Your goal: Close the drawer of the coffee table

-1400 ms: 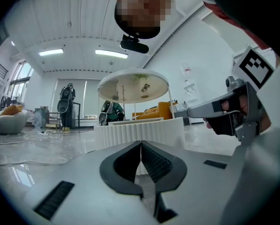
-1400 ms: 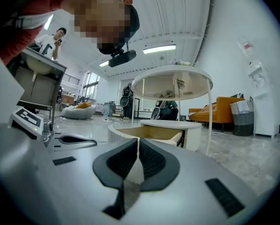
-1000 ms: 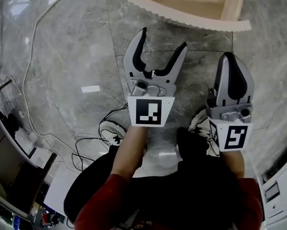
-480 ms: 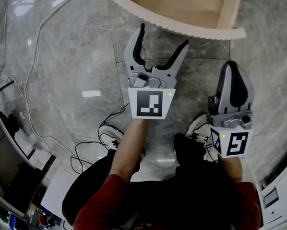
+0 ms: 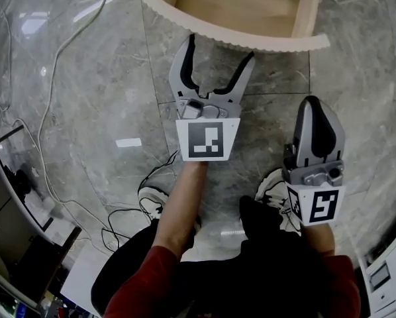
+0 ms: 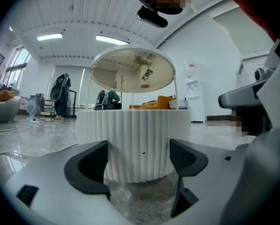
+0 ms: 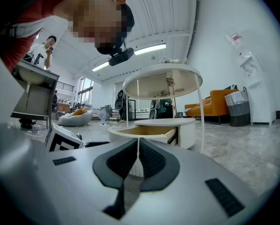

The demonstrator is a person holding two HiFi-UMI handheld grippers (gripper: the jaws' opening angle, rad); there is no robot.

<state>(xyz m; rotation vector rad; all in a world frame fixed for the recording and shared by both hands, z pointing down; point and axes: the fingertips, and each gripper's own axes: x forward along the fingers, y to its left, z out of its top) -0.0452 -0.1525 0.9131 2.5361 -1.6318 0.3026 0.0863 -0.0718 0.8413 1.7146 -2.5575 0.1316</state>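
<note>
Nothing of the job is done yet. The drawer [image 5: 232,37] stands pulled wide open at the top of the head view, its ribbed front facing me. My left gripper [image 5: 218,50] has just been opening its jaws; they gape wide with nothing between them, tips near the drawer front but not touching. My right gripper [image 5: 317,108] hangs further back, jaws pressed together and empty. Left to do, as I judge it: the whole push — contact first, then sliding it home.
</note>
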